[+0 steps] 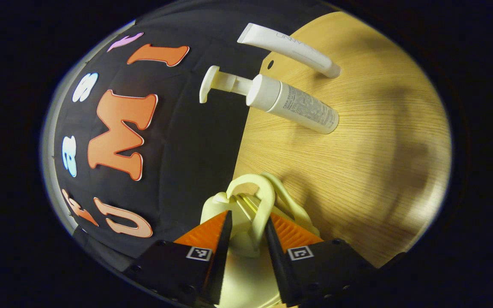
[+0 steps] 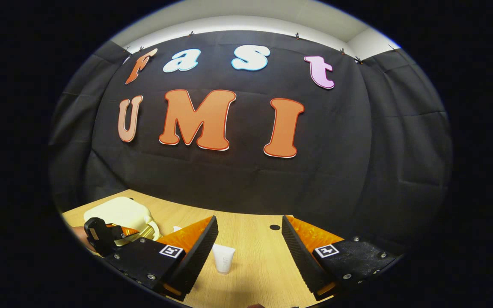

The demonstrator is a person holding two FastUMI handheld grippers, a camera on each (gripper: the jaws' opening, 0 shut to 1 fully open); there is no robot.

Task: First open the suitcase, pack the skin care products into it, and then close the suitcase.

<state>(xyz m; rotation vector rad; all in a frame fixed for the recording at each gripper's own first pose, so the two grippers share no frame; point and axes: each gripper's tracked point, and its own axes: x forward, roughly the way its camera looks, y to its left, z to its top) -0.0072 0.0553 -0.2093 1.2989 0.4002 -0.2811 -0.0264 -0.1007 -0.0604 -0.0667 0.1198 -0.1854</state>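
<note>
Task barely begun: left gripper (image 1: 247, 229) clamped on the cream hard-shell suitcase's looped handle (image 1: 258, 194), right gripper (image 2: 246, 239) spread and empty, white pump bottle (image 1: 291, 105) and white squeeze tube (image 1: 289, 49) unpacked on the wooden table (image 1: 357, 171).

A staged recording booth, not a lived-in room.

A black cloth wall (image 2: 357, 171) hangs in folds, clipped along its top edge just under a pale ceiling strip (image 2: 246, 19), and drops straight behind a light wood-grain counter (image 2: 250, 265). On the counter near that wall lie staged props: a cream suitcase (image 2: 120, 211), a pump bottle (image 1: 291, 105) and a tube (image 1: 289, 49). A hand-held gripper (image 2: 248, 250) carrying 2 square printed markers reaches over the counter toward the wall.
</note>
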